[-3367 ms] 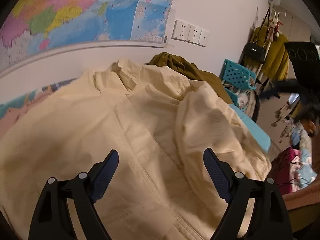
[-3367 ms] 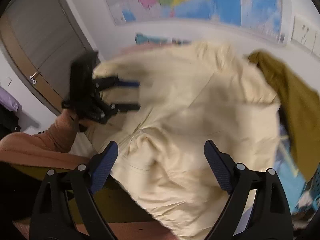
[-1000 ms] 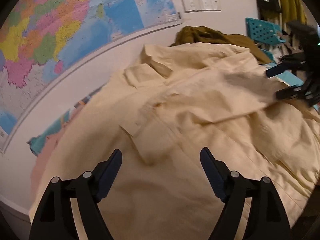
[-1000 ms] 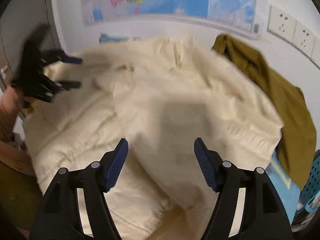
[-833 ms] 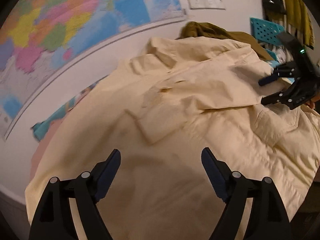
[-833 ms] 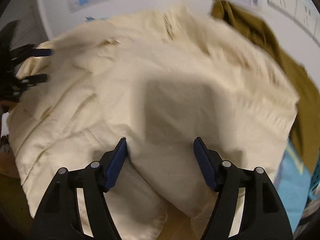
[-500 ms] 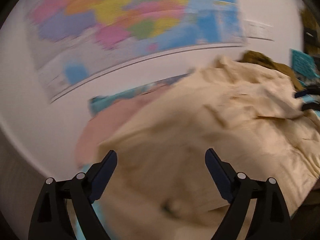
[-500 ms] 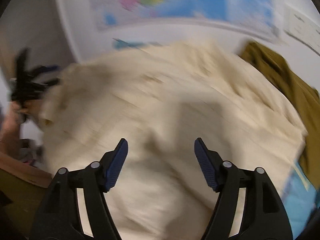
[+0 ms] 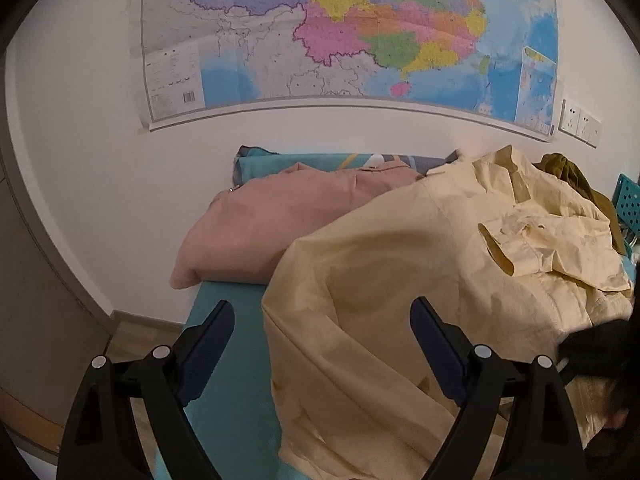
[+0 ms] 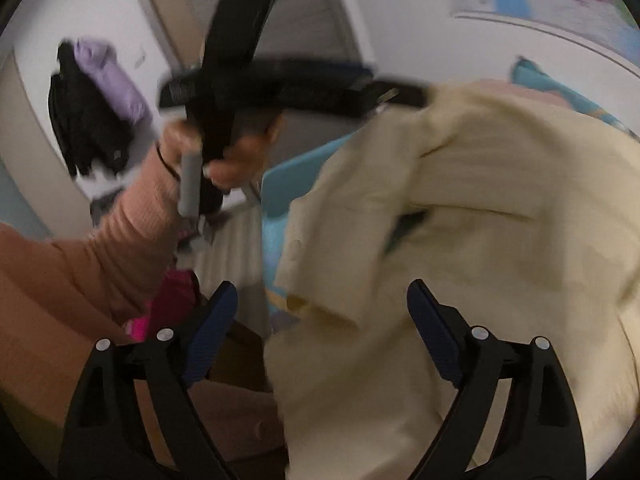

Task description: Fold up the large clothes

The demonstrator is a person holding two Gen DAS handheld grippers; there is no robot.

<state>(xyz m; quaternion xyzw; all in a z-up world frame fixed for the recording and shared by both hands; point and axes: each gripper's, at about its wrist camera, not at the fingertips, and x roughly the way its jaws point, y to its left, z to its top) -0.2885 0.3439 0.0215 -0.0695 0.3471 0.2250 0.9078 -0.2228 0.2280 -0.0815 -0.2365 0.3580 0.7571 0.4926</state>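
Note:
A large cream garment [image 9: 400,272] lies spread and rumpled over a teal-covered surface [image 9: 232,400], its collar toward the wall. My left gripper [image 9: 322,332] hovers open above the garment's near left edge, and nothing is pinched. In the blurred right wrist view the cream garment [image 10: 500,240] fills the right side. A loose corner of it lies between the fingers of my right gripper [image 10: 322,320], whose jaws are opening without pressing on the cloth. A hand [image 10: 224,152] holds the left gripper [image 10: 394,84] above the garment's far edge.
A pink garment [image 9: 280,224] lies against the wall under a map [image 9: 360,28]. An olive garment [image 9: 572,176] and a blue basket [image 9: 628,204] sit at the far right. Wooden floor [image 9: 132,332] shows left of the surface. Purple and black clothes [image 10: 100,92] hang by a door.
Both views have swung left to the garment's left end, and the pink garment and floor now show. The right gripper has come close to the left hand and its jaws stand wider.

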